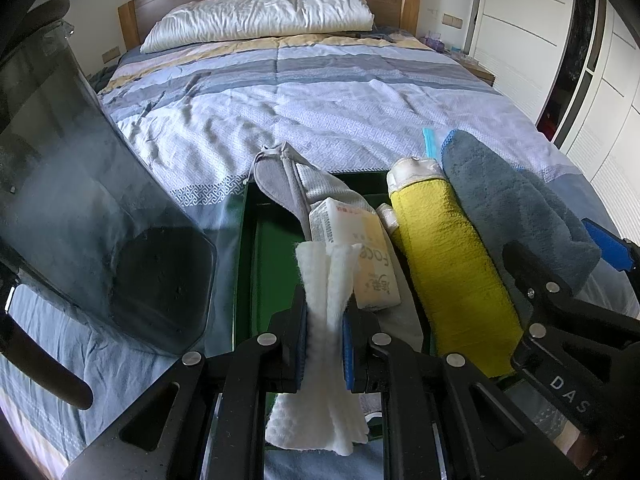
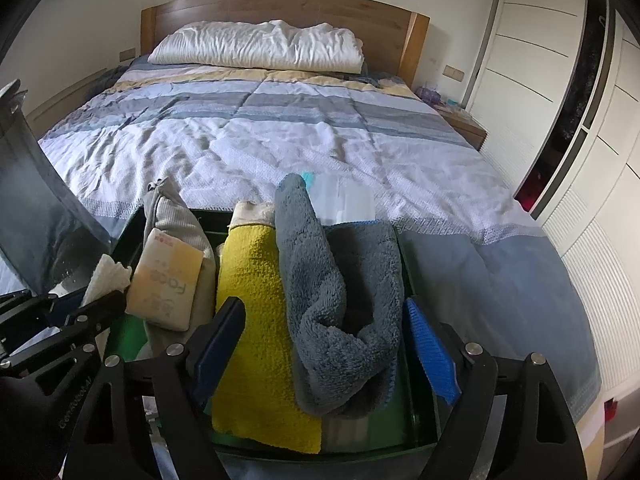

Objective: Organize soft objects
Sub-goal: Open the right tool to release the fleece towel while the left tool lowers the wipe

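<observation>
Down in the dark green bin (image 2: 420, 276) on the bed, the soft things sit packed side by side. At the right, a fluffy grey-blue towel (image 2: 340, 280) lies loosely rolled, one end poking up over the far rim. Just left of it and touching, a yellow terry cloth (image 2: 256, 320) runs near to far, a cream end at the far side. Left again, a pale yellow tissue pack (image 2: 166, 282) leans tilted against a grey ribbed cloth pouch (image 1: 292, 184) that juts past the far rim. At the near left, a folded white fibrous pad (image 1: 326, 280) stands upright, pinched at its middle.
</observation>
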`<state>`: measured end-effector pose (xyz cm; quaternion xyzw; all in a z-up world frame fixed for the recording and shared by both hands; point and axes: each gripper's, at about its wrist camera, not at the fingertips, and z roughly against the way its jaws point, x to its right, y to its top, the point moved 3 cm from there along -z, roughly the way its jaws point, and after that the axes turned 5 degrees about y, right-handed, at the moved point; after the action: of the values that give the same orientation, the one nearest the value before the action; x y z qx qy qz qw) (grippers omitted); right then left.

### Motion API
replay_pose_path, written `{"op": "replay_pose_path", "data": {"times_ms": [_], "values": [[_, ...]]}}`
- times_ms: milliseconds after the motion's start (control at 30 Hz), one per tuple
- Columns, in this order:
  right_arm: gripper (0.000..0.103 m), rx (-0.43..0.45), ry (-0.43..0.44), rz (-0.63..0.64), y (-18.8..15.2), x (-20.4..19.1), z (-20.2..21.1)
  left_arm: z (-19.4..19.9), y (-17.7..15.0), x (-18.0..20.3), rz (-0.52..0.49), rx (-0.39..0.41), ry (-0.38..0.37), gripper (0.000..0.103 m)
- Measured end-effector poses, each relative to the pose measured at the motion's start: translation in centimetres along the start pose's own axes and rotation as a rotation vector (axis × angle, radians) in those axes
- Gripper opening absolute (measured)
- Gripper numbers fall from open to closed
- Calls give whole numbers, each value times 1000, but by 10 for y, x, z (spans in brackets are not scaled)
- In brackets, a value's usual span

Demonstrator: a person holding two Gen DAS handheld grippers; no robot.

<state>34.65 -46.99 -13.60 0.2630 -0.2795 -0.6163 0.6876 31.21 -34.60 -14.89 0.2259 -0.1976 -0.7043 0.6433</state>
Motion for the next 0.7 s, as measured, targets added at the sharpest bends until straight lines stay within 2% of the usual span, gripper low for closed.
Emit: {"op": "replay_pose_path", "data": {"times_ms": [133, 500, 700], "values": [[83, 7, -5, -6, 2, 1, 5, 1, 0, 1, 0, 0, -2, 11], [99, 35, -3, -17, 5, 4, 19, 5, 0, 4, 2, 3, -4, 11], [100, 48, -9, -24, 5, 6, 25, 5, 0, 6, 3, 0, -7, 12]]}}
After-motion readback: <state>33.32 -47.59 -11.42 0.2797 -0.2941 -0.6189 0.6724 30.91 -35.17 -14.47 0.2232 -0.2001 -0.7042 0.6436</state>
